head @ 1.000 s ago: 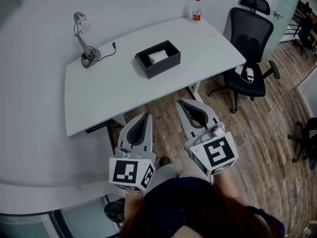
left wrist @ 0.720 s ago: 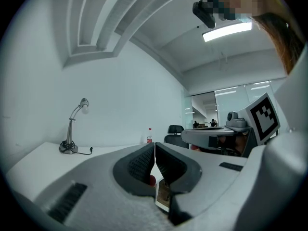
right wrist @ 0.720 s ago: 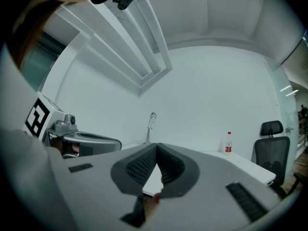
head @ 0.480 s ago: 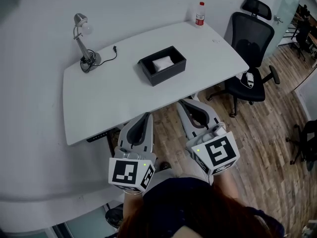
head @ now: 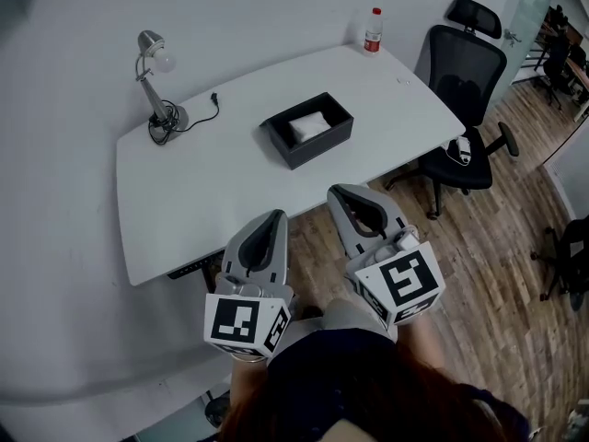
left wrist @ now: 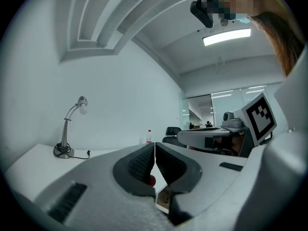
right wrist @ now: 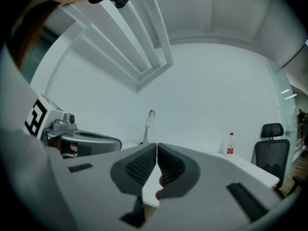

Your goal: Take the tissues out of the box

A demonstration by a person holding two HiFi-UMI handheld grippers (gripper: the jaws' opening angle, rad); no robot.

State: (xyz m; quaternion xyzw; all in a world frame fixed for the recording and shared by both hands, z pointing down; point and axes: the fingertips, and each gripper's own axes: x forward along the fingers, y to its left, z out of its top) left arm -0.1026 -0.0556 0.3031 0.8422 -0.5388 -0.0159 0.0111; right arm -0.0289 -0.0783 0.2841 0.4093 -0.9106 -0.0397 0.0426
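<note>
A black open-topped box [head: 308, 130] sits near the middle of the white table [head: 212, 191], with white tissues [head: 310, 125] showing inside it. My left gripper [head: 270, 221] hangs shut over the wooden floor in front of the table, well short of the box, with nothing in it. My right gripper [head: 347, 196] is beside it, also shut and empty, its tips near the table's front edge. In the left gripper view the jaws [left wrist: 154, 150] meet tip to tip; the right gripper view shows the same [right wrist: 157, 150]. The box is hidden in both gripper views.
A desk lamp [head: 158, 79] with its cord stands at the table's far left. A bottle with a red label [head: 373, 29] stands at the far right corner. A black office chair [head: 467, 90] is right of the table, with more chairs farther right.
The view has drawn a little closer to the table, so the box and lamp sit slightly lower in the head view. Both grippers stay shut, side by side.
</note>
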